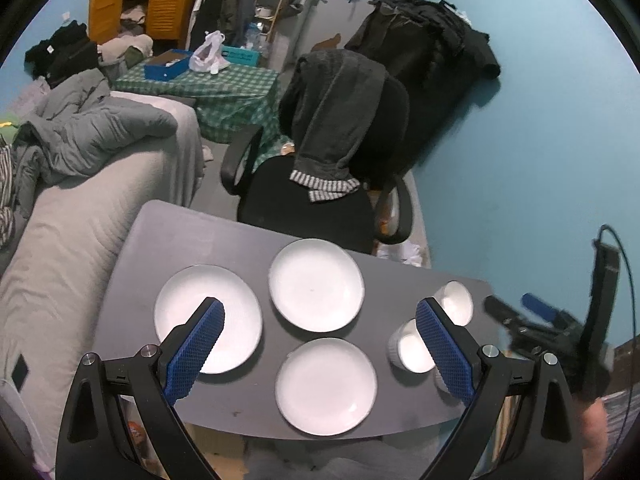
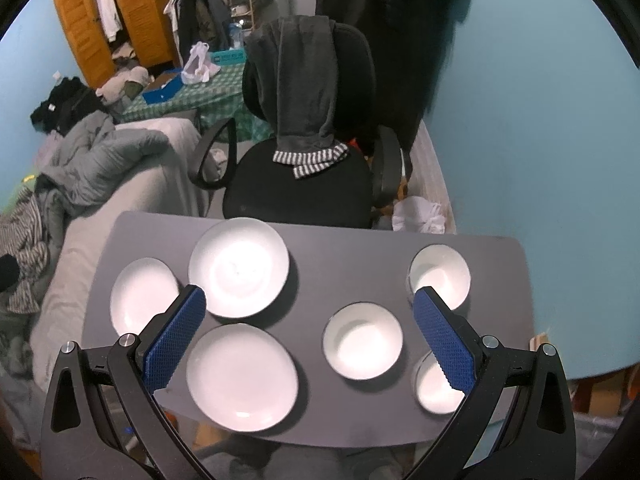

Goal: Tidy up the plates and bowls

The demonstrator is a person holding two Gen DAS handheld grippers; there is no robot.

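Both grippers are hovering wide open above the grey table point(image 2: 320, 248), holding nothing. The left gripper point(image 1: 320, 320) is hanging over the three white plates point(image 1: 316, 284), which are lying flat near the table's left edge. The right gripper point(image 2: 310, 312) is hanging between the plates and the three white bowls point(image 2: 362, 342), which are sitting mouth-up along the right edge. No writing is legible.

Left wrist view: nearest bowl point(image 1: 442, 382) mostly hidden behind the right blue finger; right gripper point(image 1: 532, 316) blurred, jaw state unclear. Right wrist view: near-right bowl point(image 2: 434, 386) partly covered by a finger; counter point(image 2: 340, 432) front edge blurred.
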